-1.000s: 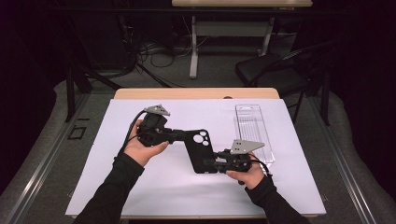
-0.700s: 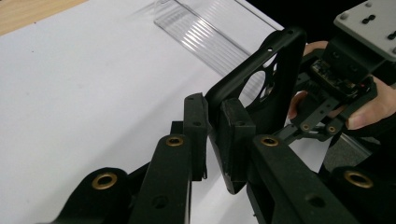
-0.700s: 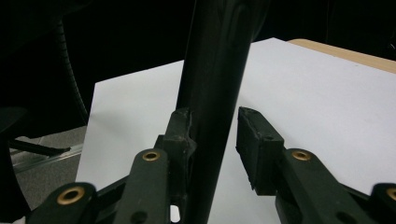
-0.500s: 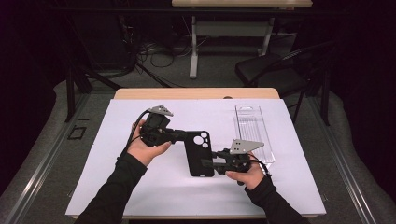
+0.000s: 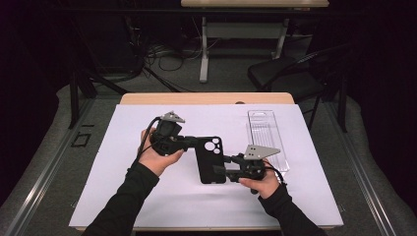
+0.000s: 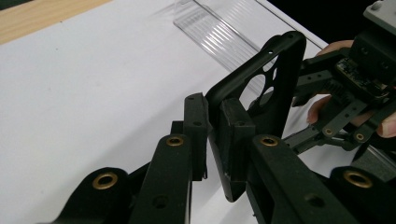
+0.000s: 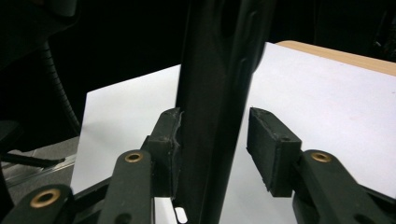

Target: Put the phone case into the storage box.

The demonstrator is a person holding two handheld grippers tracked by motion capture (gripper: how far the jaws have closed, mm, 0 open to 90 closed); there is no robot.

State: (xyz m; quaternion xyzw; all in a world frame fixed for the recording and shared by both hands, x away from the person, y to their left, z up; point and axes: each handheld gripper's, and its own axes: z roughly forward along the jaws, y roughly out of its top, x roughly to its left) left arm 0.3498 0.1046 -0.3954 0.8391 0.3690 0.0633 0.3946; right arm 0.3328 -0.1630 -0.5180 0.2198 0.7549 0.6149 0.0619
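A black phone case (image 5: 210,160) is held above the white table cover (image 5: 113,147), between the two grippers. In the high view its camera-cutout end points away from the person, and the case lies roughly lengthwise on the mid-line of the table.

The left gripper (image 5: 189,143) is seen at the upper left edge of the case. In the left gripper view its two pads (image 6: 236,140) are closed on the case's side wall (image 6: 261,93), so the case is clamped there.

The right gripper (image 5: 221,171) is seen at the lower right edge of the case. In the right gripper view the case (image 7: 215,93) stands between the jaws: one pad (image 7: 167,149) is pressed against it, while a gap is left between the other pad (image 7: 271,149) and the case, so this claw is released rather than clenched.

A clear plastic tray (image 5: 265,135) lies on the cover to the right of the case, well apart from the left gripper and just beyond the right one.

Compared with the frame a second ago, the case is turned more upright in the high view, where earlier it was slanted with its lower end toward the right gripper. Both hands are found almost where they were, and the tray is unmoved.
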